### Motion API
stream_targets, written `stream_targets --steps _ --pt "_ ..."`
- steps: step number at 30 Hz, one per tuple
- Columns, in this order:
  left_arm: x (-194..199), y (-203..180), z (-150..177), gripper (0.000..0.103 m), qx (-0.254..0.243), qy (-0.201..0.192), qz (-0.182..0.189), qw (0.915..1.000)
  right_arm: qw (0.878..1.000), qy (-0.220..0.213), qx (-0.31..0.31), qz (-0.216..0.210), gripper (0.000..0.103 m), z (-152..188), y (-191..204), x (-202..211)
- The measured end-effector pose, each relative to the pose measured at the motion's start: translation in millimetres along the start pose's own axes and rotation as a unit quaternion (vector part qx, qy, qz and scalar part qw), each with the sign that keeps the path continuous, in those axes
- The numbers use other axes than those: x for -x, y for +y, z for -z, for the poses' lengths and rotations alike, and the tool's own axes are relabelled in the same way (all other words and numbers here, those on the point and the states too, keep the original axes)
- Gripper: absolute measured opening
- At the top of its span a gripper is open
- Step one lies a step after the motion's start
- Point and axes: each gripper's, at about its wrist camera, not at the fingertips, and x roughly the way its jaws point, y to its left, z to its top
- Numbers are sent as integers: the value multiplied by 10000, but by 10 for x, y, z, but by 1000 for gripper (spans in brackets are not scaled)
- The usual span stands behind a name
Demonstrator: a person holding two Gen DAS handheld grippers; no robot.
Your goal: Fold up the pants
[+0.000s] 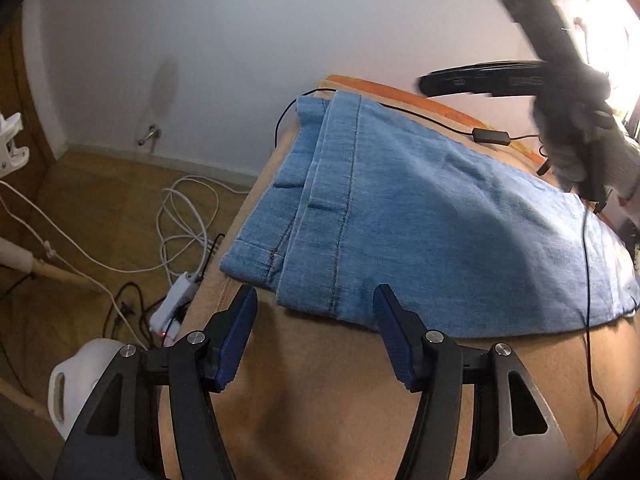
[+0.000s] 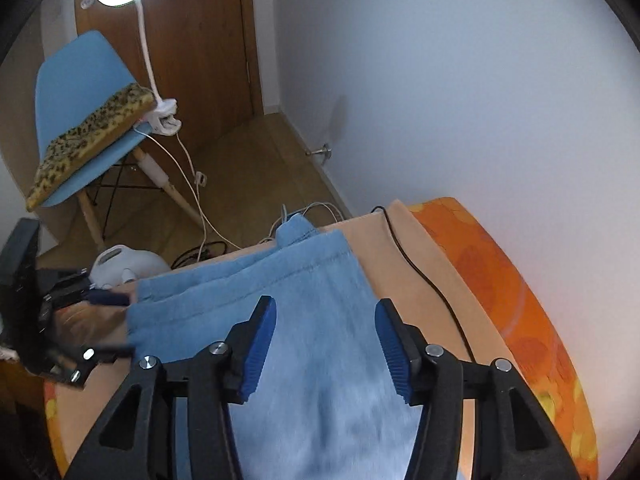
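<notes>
The blue pants [image 1: 420, 216] lie folded and flat on the tan-covered bench [image 1: 320, 392]. The left gripper [image 1: 316, 312] hovers at their hem edge, jaws apart and empty. The right gripper [image 2: 326, 328] hangs over the denim, parted, gripping nothing.
</notes>
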Motion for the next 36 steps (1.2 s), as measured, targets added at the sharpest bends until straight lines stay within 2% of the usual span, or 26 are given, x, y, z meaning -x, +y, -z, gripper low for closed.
stream_targets --steps 3,5,9,10,13,15,20,25,30,31,34,36 --pt "-19 30 9 55 148 -36 89 9998 9998 89 -103 -151 54 -95 -69 -279" --pt "-18 46 17 45 243 -88 179 9995 9997 111 -176 -145 56 -139 -97 -426" --pt "-6 31 26 31 219 -231 134 9994 9987 171 -410 -265 61 -254 -198 -694" --pt "-2 39 23 25 241 -262 140 9993 9983 197 -475 -281 62 -279 -222 -754" --pt "20 66 9 20 310 -344 246 9986 9964 263 -642 -479 60 -262 -327 -823" --pt "34 47 8 11 262 -408 214 9986 9942 288 -711 -760 42 -242 -333 -840" --pt "109 21 5 6 211 -606 280 9975 9978 -2 -464 -470 7 -211 -198 -665" --pt "132 -15 7 5 172 -688 397 9967 9972 -368 -376 -534 4 -250 -134 -393" --pt "98 -181 37 6 -269 -669 283 9970 9991 -307 -117 -283 3 -275 -41 -388" --pt "87 -196 31 12 -295 -651 277 9971 9992 -294 -81 -269 3 -265 -37 -386" --pt "-14 -187 7 43 -305 -456 188 9983 9995 -263 -20 -186 3 -253 -23 -398" --pt "-101 -174 -13 44 -244 -260 198 9992 9995 -256 -8 -169 3 -256 -21 -404"
